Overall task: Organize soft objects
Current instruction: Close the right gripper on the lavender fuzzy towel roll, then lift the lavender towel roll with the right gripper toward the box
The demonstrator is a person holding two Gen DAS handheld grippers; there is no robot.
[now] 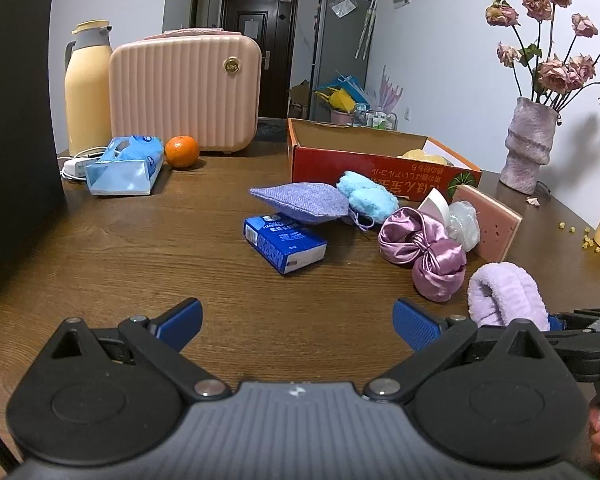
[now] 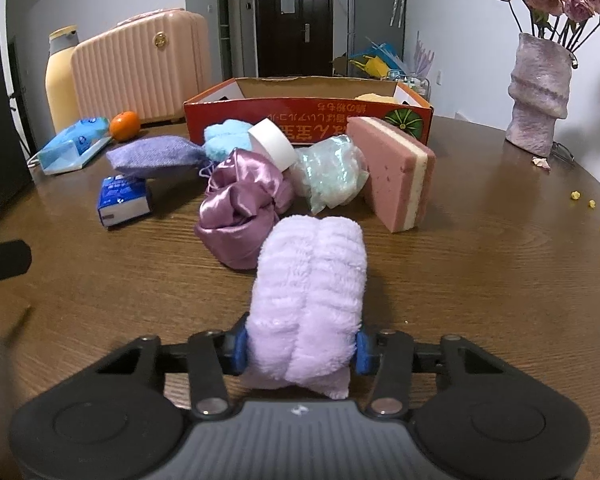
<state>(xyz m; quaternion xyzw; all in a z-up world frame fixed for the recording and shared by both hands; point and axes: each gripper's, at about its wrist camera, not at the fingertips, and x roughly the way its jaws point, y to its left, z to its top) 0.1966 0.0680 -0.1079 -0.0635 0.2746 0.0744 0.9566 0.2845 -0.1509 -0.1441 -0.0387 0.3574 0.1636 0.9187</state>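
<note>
Fluffy lilac plush headband (image 2: 308,280) sits pinched at its near end in your right gripper (image 2: 302,350), resting on the brown wooden table (image 2: 480,280); likely bound for the red cardboard box (image 2: 300,120). Your left gripper (image 1: 298,326) is spread wide, empty.

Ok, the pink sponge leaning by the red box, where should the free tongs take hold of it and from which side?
Grip the pink sponge across its thin layered edge, near the raised top corner. Come from the open table side on the right, since it leans tilted against the red cardboard box and the iridescent mesh pouf crowds its left.
</note>
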